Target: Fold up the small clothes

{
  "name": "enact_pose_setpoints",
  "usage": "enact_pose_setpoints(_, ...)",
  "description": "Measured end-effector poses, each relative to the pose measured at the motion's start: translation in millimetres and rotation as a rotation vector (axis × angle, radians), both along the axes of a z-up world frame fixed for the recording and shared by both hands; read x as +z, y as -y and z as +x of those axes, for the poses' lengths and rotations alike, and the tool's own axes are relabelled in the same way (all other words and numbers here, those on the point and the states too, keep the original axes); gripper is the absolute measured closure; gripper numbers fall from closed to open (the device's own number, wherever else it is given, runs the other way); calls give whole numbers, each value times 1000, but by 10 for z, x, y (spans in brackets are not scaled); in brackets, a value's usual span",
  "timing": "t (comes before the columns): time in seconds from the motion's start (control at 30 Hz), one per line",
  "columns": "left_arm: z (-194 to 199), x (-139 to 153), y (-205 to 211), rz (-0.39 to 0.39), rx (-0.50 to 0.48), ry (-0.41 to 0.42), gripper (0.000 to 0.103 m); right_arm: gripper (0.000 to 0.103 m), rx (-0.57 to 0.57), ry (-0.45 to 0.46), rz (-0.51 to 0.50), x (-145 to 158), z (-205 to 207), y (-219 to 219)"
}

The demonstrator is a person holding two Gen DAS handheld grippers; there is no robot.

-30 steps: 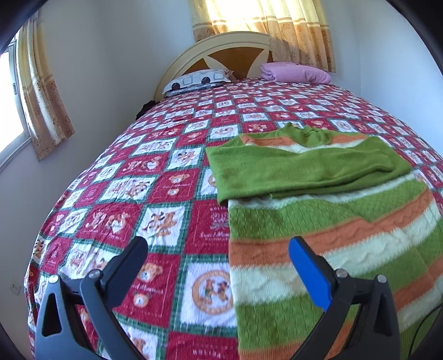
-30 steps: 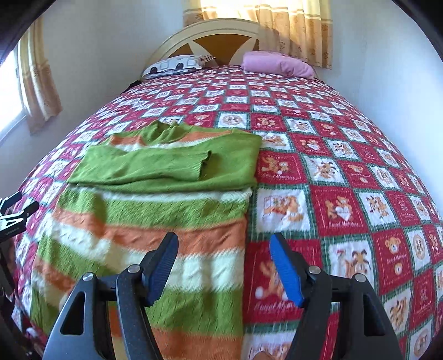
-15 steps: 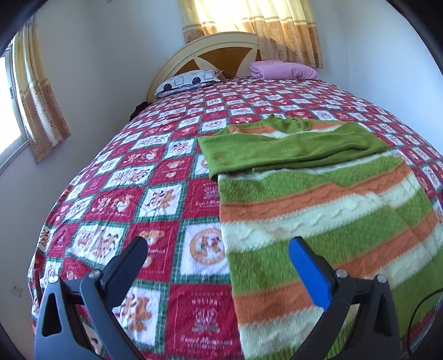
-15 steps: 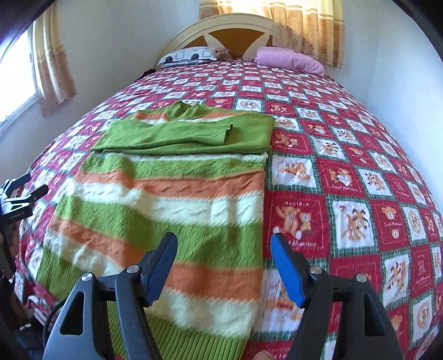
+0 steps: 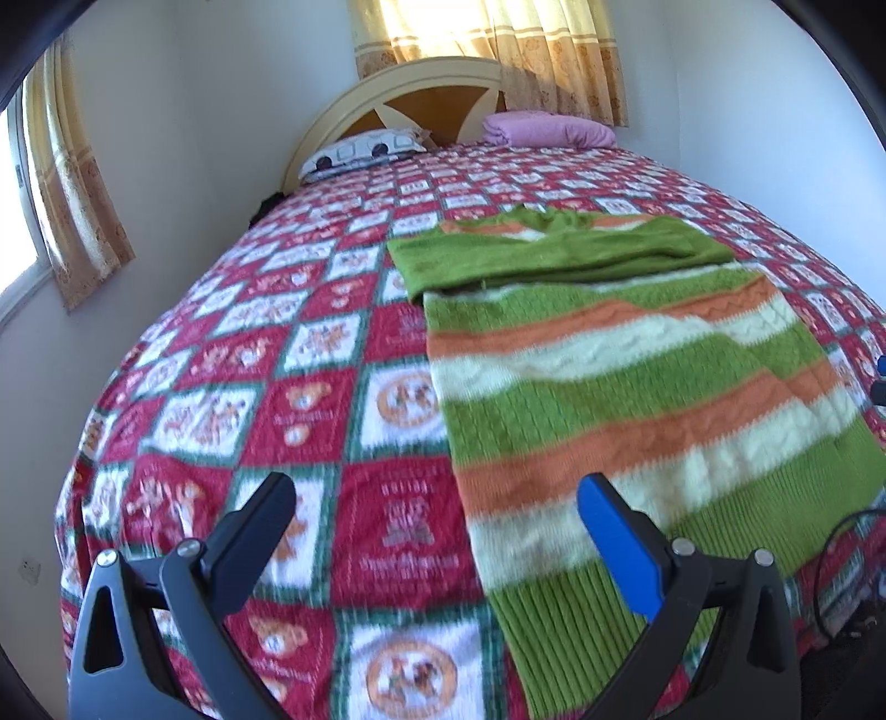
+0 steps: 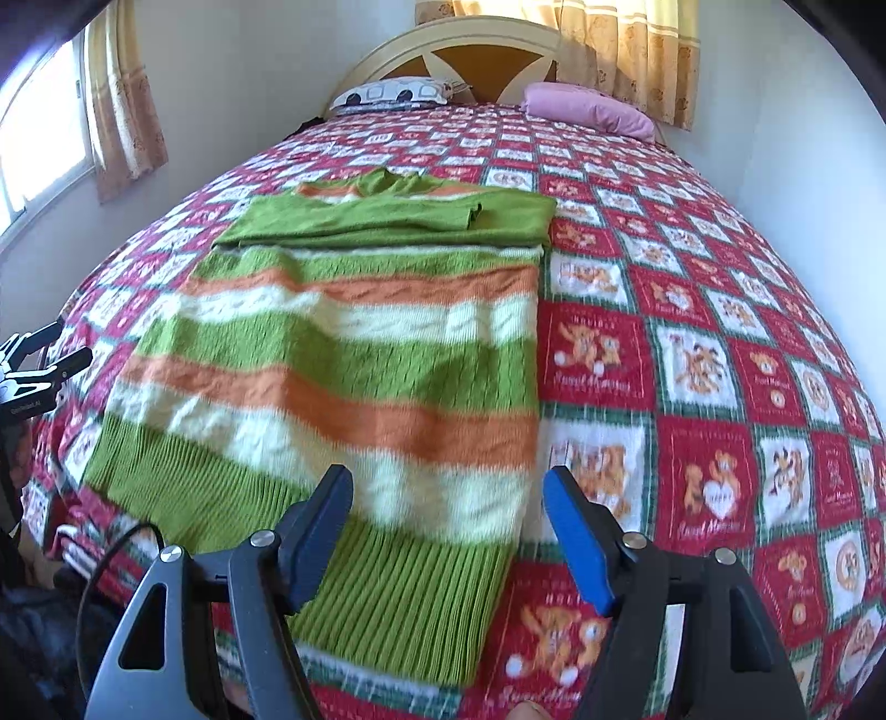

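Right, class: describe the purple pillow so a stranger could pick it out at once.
Start at the bed's arched headboard under the curtains. Two pillows lie at its foot; the purple pillow is the one nearer the corner wall. Unlike the white patterned pillow beside it, it is plain purple.

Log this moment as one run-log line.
stage: sleeves folded in, hem fold not yet done | left gripper: open, empty | right gripper: open, empty, over hem | striped sweater: flat on bedspread
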State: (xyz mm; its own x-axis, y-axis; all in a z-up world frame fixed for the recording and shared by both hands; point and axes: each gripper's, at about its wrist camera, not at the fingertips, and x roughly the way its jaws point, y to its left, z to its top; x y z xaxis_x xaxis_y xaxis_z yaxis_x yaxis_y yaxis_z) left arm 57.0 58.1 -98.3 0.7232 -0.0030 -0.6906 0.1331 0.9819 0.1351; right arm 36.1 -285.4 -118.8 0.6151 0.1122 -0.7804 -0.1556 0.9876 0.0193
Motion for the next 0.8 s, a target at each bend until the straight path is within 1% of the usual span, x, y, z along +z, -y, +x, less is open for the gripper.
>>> enact_pose_setpoints(0.2, -237, -208, -23, -51, -28, -90, 0, 31, 13, -63, 33, -133, -253, 42)
enact_pose_setpoints(0.33, -351, -338, -16, -113, -44, -157, 0, 31, -18, -72, 50, -177, -415, 135)
enact_pose_setpoints(0.4, -376, -393, 5, -137, -56, -183, 3, 31, -31, -79, 57, -208, -479, 173)
enact_pose_setpoints(0.63, -348, -563, 37, -218, -74, -271, 27, 31, -38, -89, 86, -291, -649, 237)
enact_pose_setpoints(0.67, -350, -584, 48, -231, -80, -282, 33, 31, -46, -87, 90, -299, -642, 256)
enact_pose_setpoints(0.7, -351, -596, 59, -237, -86, -288, 37, 31, -56, -85, 94, -306, -633, 276)
enact_pose_setpoints(0.73, -357, -594, 72, -234, -88, -285, 38, 31, -71, -80, 102, -314, -615, 304)
enact_pose_setpoints(0.8, -379, -573, 104, -235, -103, -279, 46, 31, -78, -76, 115, -322, -601, 328)
